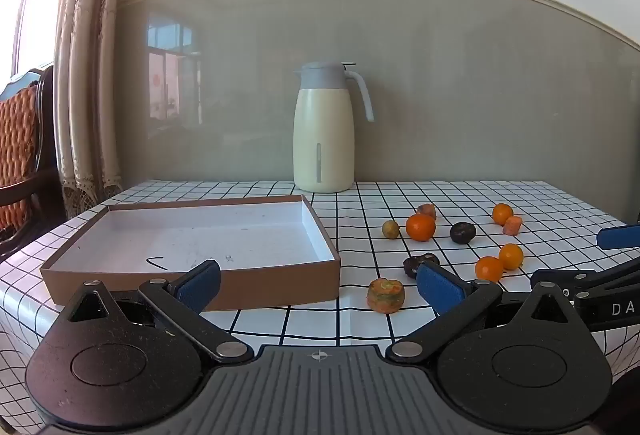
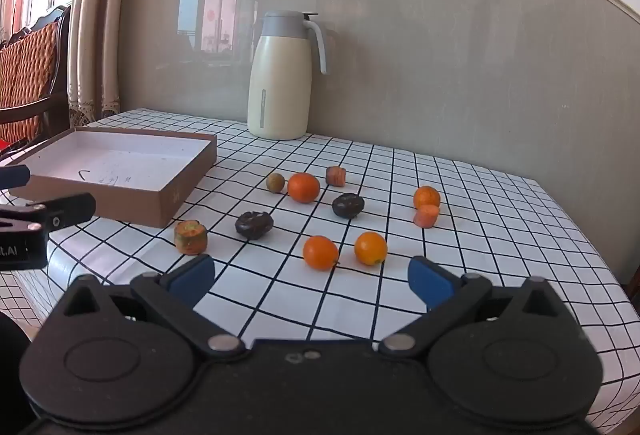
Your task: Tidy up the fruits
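Only rightward — table's (image 2: 520, 235) far edge.

A cream thermos jug (image 1: 323, 131) with a grey lid stands upright at the back of the counter (image 1: 400, 319), close to the wall. At the left hang beige curtains (image 1: 86, 75), beside a wooden chair (image 1: 24, 155) with an orange cushion.

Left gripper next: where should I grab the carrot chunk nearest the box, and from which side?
Grip the carrot chunk across its round side wall, coming from the near side. It stands on a flat end, clear of the box and the dark fruit behind it. The left gripper has its jaws wide open.
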Demonstrator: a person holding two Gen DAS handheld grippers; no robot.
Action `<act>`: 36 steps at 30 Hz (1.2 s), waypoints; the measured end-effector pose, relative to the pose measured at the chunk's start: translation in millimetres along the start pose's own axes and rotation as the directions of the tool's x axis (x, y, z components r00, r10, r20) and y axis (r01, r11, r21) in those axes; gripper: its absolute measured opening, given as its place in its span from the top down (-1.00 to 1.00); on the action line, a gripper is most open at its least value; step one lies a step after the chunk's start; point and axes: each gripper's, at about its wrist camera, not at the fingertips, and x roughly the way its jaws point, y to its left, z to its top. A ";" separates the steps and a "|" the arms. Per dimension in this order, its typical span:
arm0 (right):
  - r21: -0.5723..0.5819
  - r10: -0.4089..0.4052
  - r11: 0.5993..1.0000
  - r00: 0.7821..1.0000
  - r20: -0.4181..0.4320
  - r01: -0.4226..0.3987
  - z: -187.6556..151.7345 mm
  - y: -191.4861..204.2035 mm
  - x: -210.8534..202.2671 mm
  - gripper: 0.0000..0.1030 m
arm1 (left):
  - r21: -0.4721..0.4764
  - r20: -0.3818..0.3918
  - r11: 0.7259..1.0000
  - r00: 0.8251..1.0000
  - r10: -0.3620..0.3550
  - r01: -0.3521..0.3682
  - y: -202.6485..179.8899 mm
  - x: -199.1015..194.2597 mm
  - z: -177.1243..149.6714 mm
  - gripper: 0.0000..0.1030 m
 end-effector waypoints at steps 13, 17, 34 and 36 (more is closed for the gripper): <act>-0.004 0.001 1.000 1.000 -0.004 -0.001 0.1 0.5 0.1 -0.89 | 0.005 0.003 1.000 1.000 -0.004 0.004 -1.8 -0.9 0.6 -1.00; 0.000 0.000 1.000 1.000 -0.004 0.000 0.2 -0.3 -0.2 -0.89 | 0.006 0.002 1.000 1.000 -0.003 0.003 -1.7 -1.0 0.7 -1.00; -0.003 0.000 1.000 1.000 -0.004 0.000 0.0 0.3 -0.2 -0.89 | 0.014 0.004 1.000 1.000 -0.005 0.005 -4.1 -1.8 2.2 -1.00; -0.005 0.000 1.000 1.000 -0.004 0.000 0.0 0.4 -0.2 -0.89 | 0.014 0.005 1.000 1.000 -0.007 0.007 -4.5 -1.9 2.2 -1.00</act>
